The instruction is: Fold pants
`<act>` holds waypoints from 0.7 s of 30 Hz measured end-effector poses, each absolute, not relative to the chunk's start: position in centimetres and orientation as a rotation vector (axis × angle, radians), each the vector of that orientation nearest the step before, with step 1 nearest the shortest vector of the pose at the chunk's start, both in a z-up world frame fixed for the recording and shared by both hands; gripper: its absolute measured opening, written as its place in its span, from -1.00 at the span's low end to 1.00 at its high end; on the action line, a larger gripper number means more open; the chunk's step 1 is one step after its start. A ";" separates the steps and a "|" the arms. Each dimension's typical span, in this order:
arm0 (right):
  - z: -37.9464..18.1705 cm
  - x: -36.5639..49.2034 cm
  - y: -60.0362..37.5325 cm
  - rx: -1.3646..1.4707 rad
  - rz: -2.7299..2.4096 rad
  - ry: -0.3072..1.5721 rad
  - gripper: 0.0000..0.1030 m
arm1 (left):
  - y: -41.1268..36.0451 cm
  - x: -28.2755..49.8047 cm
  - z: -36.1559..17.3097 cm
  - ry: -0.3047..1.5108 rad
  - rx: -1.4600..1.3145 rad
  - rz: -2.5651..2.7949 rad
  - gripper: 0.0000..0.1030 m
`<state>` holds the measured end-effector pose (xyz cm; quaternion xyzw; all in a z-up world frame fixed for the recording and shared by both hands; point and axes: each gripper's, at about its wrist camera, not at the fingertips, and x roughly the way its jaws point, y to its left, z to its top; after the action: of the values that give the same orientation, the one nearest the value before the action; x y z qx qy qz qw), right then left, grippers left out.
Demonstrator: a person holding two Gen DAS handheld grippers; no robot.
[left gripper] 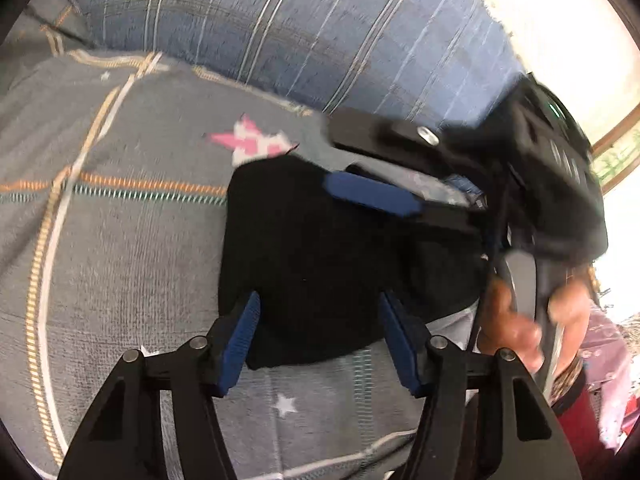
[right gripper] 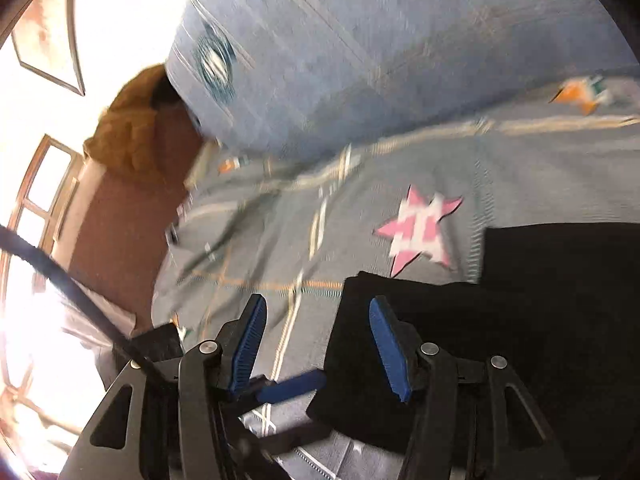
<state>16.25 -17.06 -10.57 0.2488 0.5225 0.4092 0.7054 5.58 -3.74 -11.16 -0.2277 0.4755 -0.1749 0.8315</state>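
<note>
The black pants lie folded into a small flat rectangle on the grey bedspread. My left gripper is open just above their near edge, one blue pad to each side, holding nothing. My right gripper shows in the left wrist view, reaching in from the right over the far edge of the pants. In the right wrist view the right gripper is open and empty above the left edge of the pants. A blue finger of the left gripper shows low in that view.
A blue striped pillow lies along the far side of the bed. A pink star patch marks the bedspread beside the pants. A brown furry thing and windows lie off the bed's left edge.
</note>
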 end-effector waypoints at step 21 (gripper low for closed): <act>-13.4 11.1 -23.7 0.471 0.568 1.052 0.00 | -3.1 8.9 -12.7 1.069 -0.348 -0.236 0.34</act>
<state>11.14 -23.73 -13.37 0.2195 0.4907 0.2649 0.8005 8.87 -3.08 -12.67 -0.1647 0.5057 -0.1115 0.8395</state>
